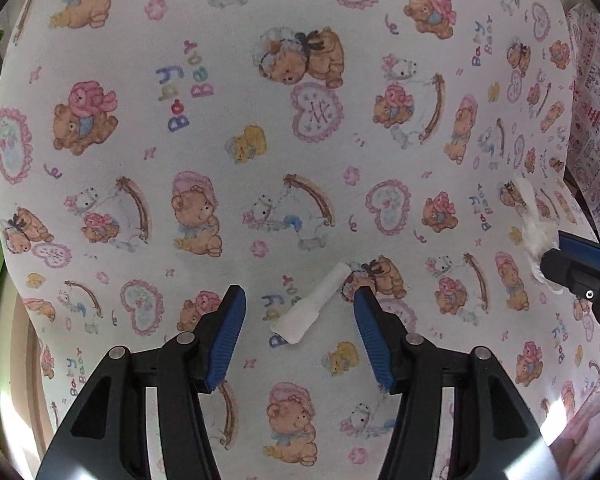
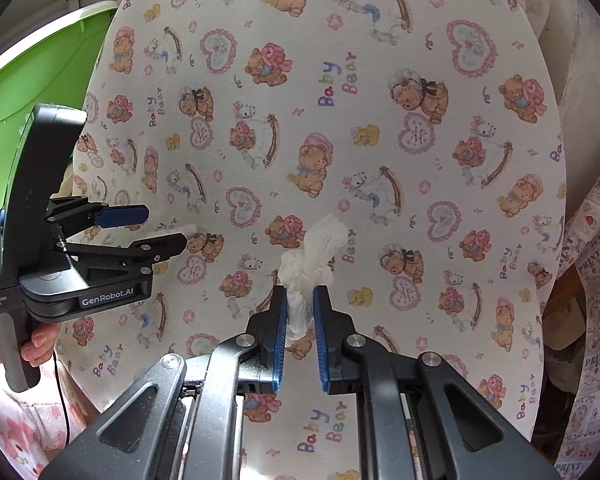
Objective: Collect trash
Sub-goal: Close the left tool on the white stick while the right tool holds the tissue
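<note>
A: Left claw (image 1: 298,312), pose?
B: Held low over the tabletop (image 1: 220,140), pointing away from the person, fingers spread wide. A flat white paper scrap (image 1: 310,310) lies on the bear-print cloth between them, touching neither.

A: Right claw (image 2: 300,312)?
B: Right of the left one, same heading. Fingers pressed onto a crumpled white tissue wad (image 2: 310,264), which bulges out past the tips.

A: Items seen in one view only?
B: Right wrist view: the person's hand (image 2: 40,344) on the left claw's grey handle, and a green bin (image 2: 32,80) at far left. Left wrist view: the paper scrap in full; the tissue only as a wisp at the right edge.
</note>
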A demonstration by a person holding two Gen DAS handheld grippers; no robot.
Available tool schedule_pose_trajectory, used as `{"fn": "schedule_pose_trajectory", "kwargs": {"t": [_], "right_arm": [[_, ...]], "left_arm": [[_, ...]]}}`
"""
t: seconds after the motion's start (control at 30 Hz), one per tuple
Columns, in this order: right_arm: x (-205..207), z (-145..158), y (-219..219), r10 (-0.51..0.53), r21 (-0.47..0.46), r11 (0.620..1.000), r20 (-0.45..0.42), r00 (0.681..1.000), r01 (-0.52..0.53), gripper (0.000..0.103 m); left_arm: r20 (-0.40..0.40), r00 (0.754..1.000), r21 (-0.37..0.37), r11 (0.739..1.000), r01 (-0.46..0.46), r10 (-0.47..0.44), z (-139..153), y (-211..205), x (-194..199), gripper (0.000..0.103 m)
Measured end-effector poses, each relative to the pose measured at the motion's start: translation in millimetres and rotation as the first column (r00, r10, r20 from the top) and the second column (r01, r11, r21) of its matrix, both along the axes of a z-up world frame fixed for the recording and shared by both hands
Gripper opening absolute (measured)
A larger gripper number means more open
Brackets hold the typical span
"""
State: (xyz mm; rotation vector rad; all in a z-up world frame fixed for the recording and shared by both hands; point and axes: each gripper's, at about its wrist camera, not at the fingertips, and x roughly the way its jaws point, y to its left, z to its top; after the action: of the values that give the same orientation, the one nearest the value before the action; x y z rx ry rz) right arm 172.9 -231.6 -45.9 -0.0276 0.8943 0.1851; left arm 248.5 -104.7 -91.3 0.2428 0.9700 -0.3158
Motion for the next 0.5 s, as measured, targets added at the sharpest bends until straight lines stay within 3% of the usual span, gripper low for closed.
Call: {"fn": "schedule_pose_trajectory", "kwargs": {"t": [0.07, 0.1, 0.13, 0.23, 0.4, 0.5], "right_arm": [[0, 0, -1, -0.003, 0.009, 1.000, 0.000, 1.000, 0.003, 0.014], [0, 0, -2, -0.006, 0.011, 1.000, 0.001, 1.000, 0.006, 0.014], [0, 0, -2, -0.008, 0.013, 1.000, 0.000, 1.000, 0.008, 0.014], [0, 1, -5, -0.015, 0.020, 1.000, -0.003, 1.000, 0.015, 0.014], [-3, 2, -6, -0.012, 0.018, 1.000, 0.001, 1.000, 0.012, 0.014], [-5, 3, -6, -0.011, 0.011, 1.000, 0.003, 1.000, 0.011, 0.014]], "left_arm": [[0.002, 1.000, 0.010, 1.000, 0.006, -0.006, -1, -1, 0, 0.055], [0.011, 1.000, 0.012, 1.000, 0.006, -0.006, 0, -1, -1, 0.048], [0.018, 1.000, 0.016, 1.000, 0.003, -0.004, 1, -2, -2, 0.035], [0.019, 1.000, 0.020, 1.000, 0.019, -0.019, 0, -4, -2, 0.020], [0.002, 1.000, -0.015, 1.000, 0.007, -0.007, 6, 8, -20, 0.014], [0.006, 0.998, -0.011, 0.998, -0.066, 0.066, 16, 26, -24, 0.013]]}}
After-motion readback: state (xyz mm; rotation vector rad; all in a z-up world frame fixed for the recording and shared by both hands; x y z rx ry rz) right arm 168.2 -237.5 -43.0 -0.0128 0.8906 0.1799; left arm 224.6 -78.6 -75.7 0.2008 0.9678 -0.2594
